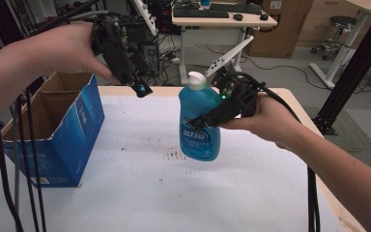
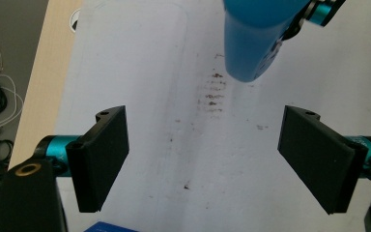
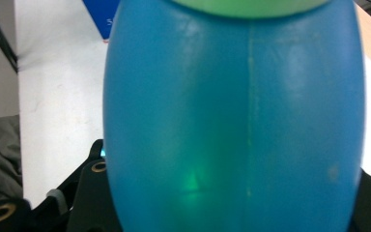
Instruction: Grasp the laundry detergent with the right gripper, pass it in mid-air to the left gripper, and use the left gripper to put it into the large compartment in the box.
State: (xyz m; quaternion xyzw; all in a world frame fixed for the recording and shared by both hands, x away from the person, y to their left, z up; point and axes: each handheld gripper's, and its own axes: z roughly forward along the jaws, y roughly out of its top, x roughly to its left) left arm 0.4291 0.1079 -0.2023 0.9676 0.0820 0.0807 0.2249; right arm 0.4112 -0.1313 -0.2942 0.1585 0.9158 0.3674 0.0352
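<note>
Blue plastic detergent bottle with a pale cap is the thing in hand here, but the biggest thing in the scene is the white-covered tabletop with its light wooden edge, marked near the middle by a patch of small dark reddish stains. Next in size comes the open blue cardboard box, which stands on the left part of the tabletop with its brown inside showing and its flaps up. The bottle hangs upright above the middle of the tabletop, clear of the surface, well apart from the box and just over the stained patch. The right tongs reach in from the right and are clamped on the bottle's body about halfway up, their black jaws pressing on its two sides; in the right gripper view the blue body sits close up between them. The left tongs are held in the air over the far left of the tabletop, above the box's near corner, pointing down toward the bottle. Their jaws stand wide apart with nothing between them, the left gripper view showing bare tabletop in the gap.
</note>
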